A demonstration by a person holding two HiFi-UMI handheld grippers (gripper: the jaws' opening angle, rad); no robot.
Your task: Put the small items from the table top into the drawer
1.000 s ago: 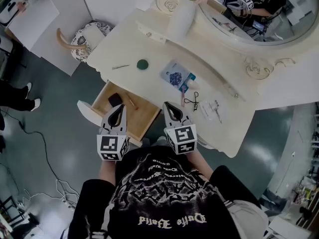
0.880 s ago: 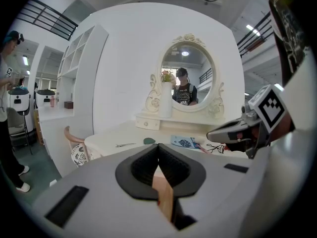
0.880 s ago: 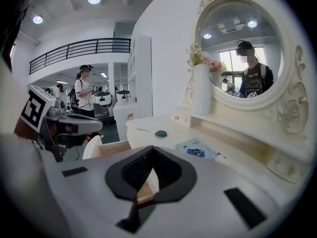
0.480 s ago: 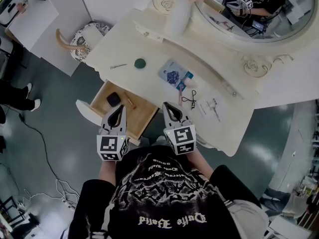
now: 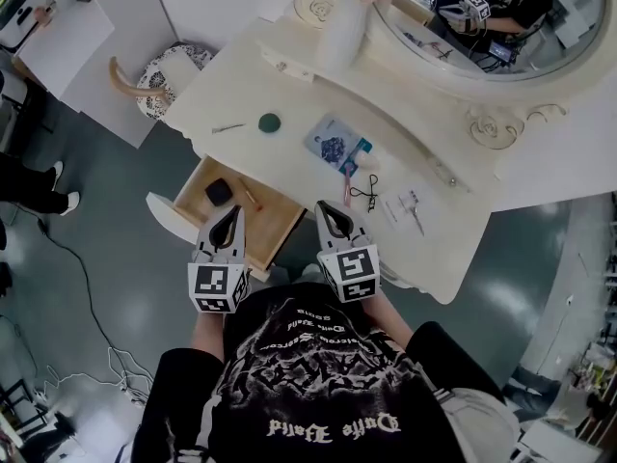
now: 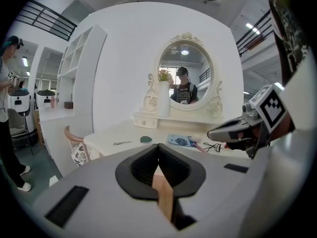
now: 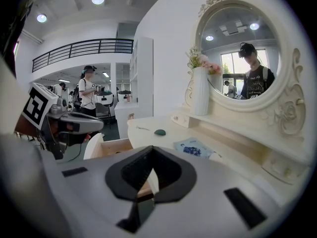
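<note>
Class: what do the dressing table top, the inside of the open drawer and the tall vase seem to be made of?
The dressing table top looks like painted wood or board: cream, smooth, no grain showing. The drawer inside looks like bare or lightly sealed wood, tan and matt. The vase is probably ceramic, white and smooth; plastic cannot be ruled out.

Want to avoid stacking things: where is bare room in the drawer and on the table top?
Drawer: bare wood between the thin stick and the wall nearest the person; the black item sits on the stick's other side. Table top: bare between the green disc and the blue packet. Crowded around the eyelash curler and clear packet.
</note>
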